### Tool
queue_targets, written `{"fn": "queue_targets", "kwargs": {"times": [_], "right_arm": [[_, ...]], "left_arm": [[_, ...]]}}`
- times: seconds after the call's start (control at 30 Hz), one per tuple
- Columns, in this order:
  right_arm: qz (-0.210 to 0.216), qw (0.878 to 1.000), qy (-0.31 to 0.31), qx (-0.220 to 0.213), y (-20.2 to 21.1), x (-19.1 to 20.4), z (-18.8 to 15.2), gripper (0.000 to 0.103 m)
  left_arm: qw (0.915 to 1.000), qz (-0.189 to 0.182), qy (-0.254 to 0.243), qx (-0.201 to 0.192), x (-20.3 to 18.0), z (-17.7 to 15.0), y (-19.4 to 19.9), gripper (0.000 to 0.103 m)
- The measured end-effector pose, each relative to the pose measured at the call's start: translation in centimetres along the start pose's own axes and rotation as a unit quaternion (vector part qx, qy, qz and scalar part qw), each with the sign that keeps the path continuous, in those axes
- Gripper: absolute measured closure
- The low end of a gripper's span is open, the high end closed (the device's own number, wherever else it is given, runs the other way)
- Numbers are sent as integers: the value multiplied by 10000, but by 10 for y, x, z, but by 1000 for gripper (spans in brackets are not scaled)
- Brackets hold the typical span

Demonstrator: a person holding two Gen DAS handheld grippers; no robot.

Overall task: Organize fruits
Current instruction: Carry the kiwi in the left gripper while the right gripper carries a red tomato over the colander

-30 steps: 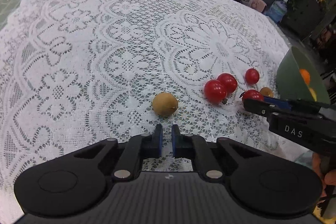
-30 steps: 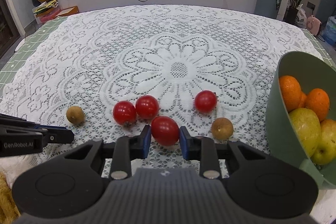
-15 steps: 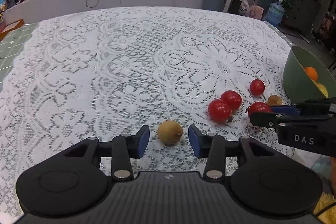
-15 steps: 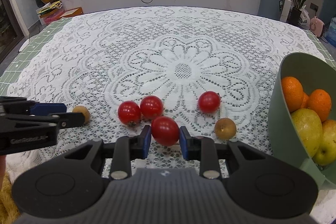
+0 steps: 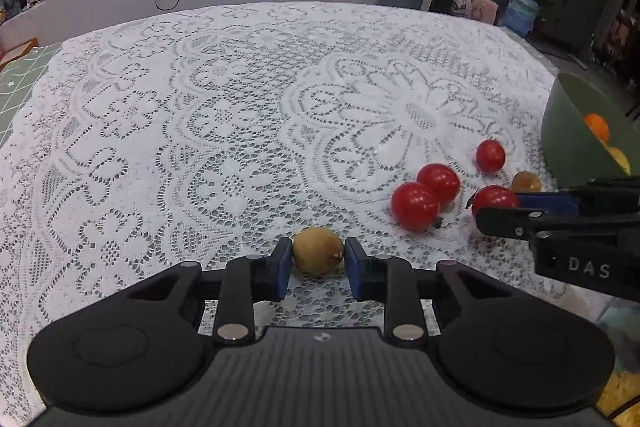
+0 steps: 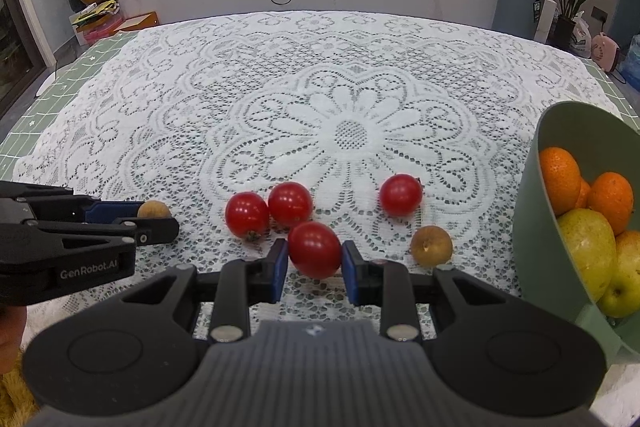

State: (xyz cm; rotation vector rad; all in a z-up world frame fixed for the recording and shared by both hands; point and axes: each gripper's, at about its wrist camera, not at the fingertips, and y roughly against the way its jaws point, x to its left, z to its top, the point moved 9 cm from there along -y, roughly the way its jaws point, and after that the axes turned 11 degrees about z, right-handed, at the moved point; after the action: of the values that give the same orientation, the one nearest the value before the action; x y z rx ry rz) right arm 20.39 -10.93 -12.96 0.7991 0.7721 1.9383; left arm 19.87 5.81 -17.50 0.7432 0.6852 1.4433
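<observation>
While oranges and apples already sit in the green bowl [image 6: 532, 187], we have the left gripper [image 5: 314, 261] just closed on a brown fruit [image 5: 318, 250] and the right gripper [image 6: 314, 261] clamped on a tomato [image 6: 315, 249], with three tomatoes and another brown fruit [image 6: 431, 246] loose on the lace cloth [image 6: 320, 87]

A small brown fruit [image 5: 317, 250] and a red cherry tomato [image 6: 315, 249] each sit pinched just above the lace cloth.
</observation>
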Motion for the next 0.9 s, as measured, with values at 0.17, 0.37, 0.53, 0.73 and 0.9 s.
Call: {"fn": "queue_targets", "kwargs": {"times": [0.17,0.37,0.53,0.73,0.9], "right_arm": [[-46,9998,-110,-129,8,-3,2,78],[-24,9991,-278,-315,25,-7,4,78],[71,9982,-378,-469,47,-9,5,78],[117,9967,-361,-716,80,-14,11,78],[192,9951,-472,-845,107,-28,13,78]], "left_arm": [[9997,-90,116,-183,-3,7,19,72],[9988,-169,163,-426,-13,18,51,72],[9979,-280,237,-528,-27,26,74,72],[9972,-316,52,-674,-51,36,97,72],[9964,-428,-9,-728,-72,43,108,72]]}}
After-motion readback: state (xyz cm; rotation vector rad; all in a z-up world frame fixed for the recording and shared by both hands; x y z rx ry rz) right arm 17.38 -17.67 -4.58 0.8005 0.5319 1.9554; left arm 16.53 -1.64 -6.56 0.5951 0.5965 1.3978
